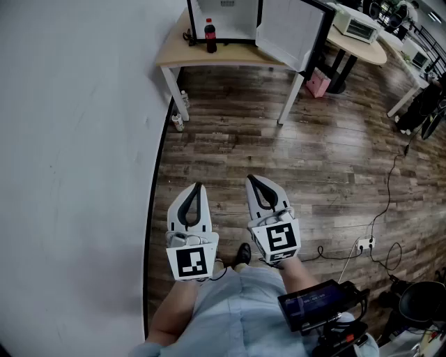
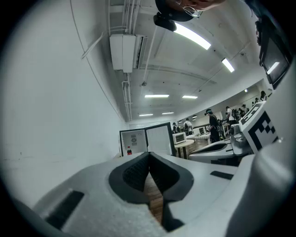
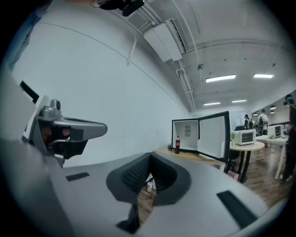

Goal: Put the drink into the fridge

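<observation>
Holds left gripper (image 1: 197,186) and right gripper (image 1: 250,179) level, side by side, near, jaws together on nothing; faces bottle (image 1: 210,35) upright far off on table (image 1: 209,58), just before open fridge (image 1: 237,21).

left gripper (image 1: 196,187): level, fingers (image 2: 134,173) closed, empty | right gripper (image 1: 251,180): level, fingers closed, empty | side by side
</observation>
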`<action>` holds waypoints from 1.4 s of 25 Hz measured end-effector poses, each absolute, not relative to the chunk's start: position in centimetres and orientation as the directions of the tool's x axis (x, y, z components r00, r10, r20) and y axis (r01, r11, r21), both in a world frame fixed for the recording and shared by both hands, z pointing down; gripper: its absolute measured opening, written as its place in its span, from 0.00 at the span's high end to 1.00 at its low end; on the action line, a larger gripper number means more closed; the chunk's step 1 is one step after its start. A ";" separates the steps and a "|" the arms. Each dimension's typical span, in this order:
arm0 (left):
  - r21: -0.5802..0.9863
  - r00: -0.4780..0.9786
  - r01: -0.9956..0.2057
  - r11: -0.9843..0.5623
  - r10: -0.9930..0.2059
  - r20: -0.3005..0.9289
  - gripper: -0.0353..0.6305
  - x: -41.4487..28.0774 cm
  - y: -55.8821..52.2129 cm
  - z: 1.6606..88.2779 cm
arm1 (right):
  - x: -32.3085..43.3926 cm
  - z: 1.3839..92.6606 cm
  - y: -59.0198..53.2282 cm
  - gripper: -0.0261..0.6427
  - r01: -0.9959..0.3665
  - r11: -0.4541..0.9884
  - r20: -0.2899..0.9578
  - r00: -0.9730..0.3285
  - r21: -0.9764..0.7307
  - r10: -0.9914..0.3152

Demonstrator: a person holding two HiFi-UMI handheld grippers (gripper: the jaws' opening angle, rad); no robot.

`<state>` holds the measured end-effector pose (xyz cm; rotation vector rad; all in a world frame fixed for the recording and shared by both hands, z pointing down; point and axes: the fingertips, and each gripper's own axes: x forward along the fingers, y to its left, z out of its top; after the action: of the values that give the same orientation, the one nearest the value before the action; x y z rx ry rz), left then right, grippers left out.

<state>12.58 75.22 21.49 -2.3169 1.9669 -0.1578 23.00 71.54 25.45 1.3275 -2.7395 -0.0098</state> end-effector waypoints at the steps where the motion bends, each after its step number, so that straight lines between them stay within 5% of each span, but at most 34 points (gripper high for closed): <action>1: -0.140 0.161 -0.977 -0.161 -0.987 0.015 0.93 12.7 75.3 21.6 | 23.1 25.6 71.6 0.95 -0.783 0.621 0.085 -0.616 0.049 -0.783; 12: -0.138 0.153 -0.979 -0.152 -0.988 0.004 0.94 13.6 75.4 21.7 | 24.1 25.7 71.6 0.95 -0.780 0.625 0.056 -0.622 0.042 -0.781; 14: -0.141 0.146 -0.979 -0.145 -0.989 0.001 0.93 13.9 75.5 21.5 | 24.2 25.6 71.5 0.68 -0.772 0.634 0.057 -0.632 0.033 -0.773; 15: -0.142 0.143 -0.980 -0.141 -0.990 0.000 0.94 13.9 75.5 21.5 | 24.3 25.6 71.4 0.65 -0.771 0.636 0.057 -0.634 0.032 -0.771; 35: -0.111 0.142 -0.982 -0.153 -0.985 0.097 0.94 5.5 56.5 26.3 | 18.7 29.1 52.8 0.61 -0.800 0.596 0.116 -0.587 0.071 -0.801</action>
<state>5.54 56.53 26.28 -2.3585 2.0314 -0.2286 18.67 52.76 29.12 1.3535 -2.6837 -0.0162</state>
